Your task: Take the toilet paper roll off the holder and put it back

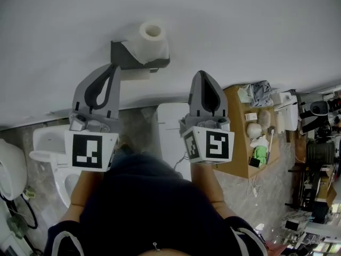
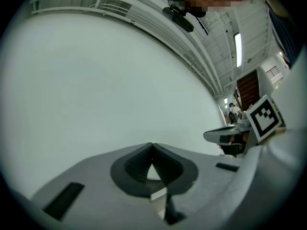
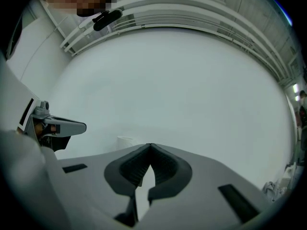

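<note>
White roll sat on the grey holder at top centre of the head view, core hole facing the cam. The holder was fixed to a pale wall.

L gripper was left of centre, tips together w/ nothing btwn them. Its tip lay at the holder's lower left corner in the pic; couldn't tell if it touched. R gripper was right of centre, also closed & empty, tip against bare wall, right of the roll & apart from it. Each had a marker cube at its rear. The person's forearms & dark top filled the bottom of the frame.

L gripper view: the dark pads met at the tip at lower centre, only wall ahead. The R gripper showed at mid right.

R gripper view: same closed tip at lower centre. The roll peeked up just left of it, small, above the jaw body. The L gripper showed at the left edge.

Elsewhere in the head view, a toilet was at lower left & a wood shelf w/ small items was at right.
</note>
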A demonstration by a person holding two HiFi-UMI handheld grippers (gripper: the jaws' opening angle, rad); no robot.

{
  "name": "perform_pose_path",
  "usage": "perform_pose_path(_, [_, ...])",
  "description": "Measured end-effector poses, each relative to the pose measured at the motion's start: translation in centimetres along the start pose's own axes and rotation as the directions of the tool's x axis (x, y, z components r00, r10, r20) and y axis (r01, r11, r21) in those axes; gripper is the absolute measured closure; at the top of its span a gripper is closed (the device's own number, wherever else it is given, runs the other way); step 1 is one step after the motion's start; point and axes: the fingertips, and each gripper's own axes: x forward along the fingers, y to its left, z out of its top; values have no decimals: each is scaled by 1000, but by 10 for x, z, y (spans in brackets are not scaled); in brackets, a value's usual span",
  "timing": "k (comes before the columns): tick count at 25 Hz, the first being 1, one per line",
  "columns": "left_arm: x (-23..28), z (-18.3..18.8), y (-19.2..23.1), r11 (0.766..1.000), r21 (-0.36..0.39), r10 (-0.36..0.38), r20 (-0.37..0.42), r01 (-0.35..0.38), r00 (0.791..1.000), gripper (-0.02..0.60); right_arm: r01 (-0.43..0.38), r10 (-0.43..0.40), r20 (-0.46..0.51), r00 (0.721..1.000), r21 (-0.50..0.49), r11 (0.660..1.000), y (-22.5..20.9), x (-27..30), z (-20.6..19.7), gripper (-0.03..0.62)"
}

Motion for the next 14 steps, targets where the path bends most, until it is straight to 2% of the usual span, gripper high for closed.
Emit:
perform_pose_path(8, [-22, 4, -22, 998, 26, 60, -12, -60, 998, 580, -57, 58, 25, 998, -3, 998, -5, -20, 6, 579])
perform_pose_path(14, [-31, 18, -36, 995, 44, 84, 12, -85, 996, 581, -74, 75, 45, 996, -9, 997, -13, -37, 15, 579])
